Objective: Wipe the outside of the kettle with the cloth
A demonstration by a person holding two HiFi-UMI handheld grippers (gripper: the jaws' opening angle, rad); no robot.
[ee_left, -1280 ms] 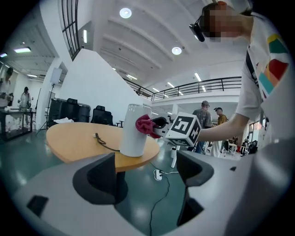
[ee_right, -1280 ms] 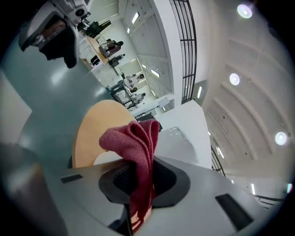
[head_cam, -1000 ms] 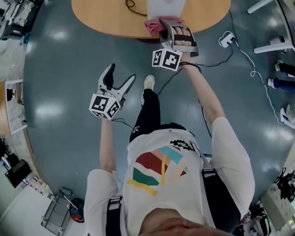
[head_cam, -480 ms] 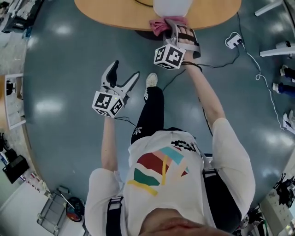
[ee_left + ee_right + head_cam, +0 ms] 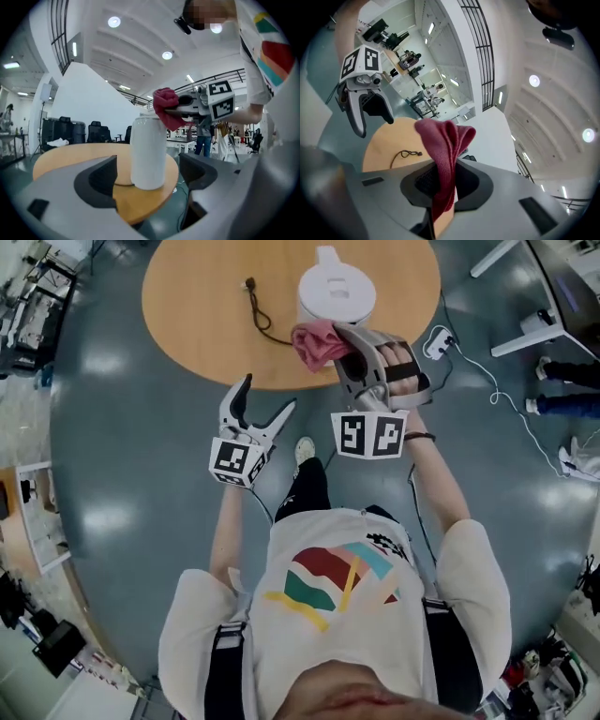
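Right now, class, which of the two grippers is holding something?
The right gripper: its jaws clamp the red cloth beside the kettle; the left gripper is open and empty.

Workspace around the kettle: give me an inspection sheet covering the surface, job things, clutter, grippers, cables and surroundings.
Surface: round wooden table.
Job's things: white kettle upright on the table; pink cloth against its upper side, contact likely.
Clutter: nothing seen.
Grippers: right gripper shut on the cloth; left gripper open and empty, just off the table edge, facing the kettle.
Cables: dark cord lying on the table; white plug block with its cable on the floor.
Surroundings: grey floor; equipment racks far left.
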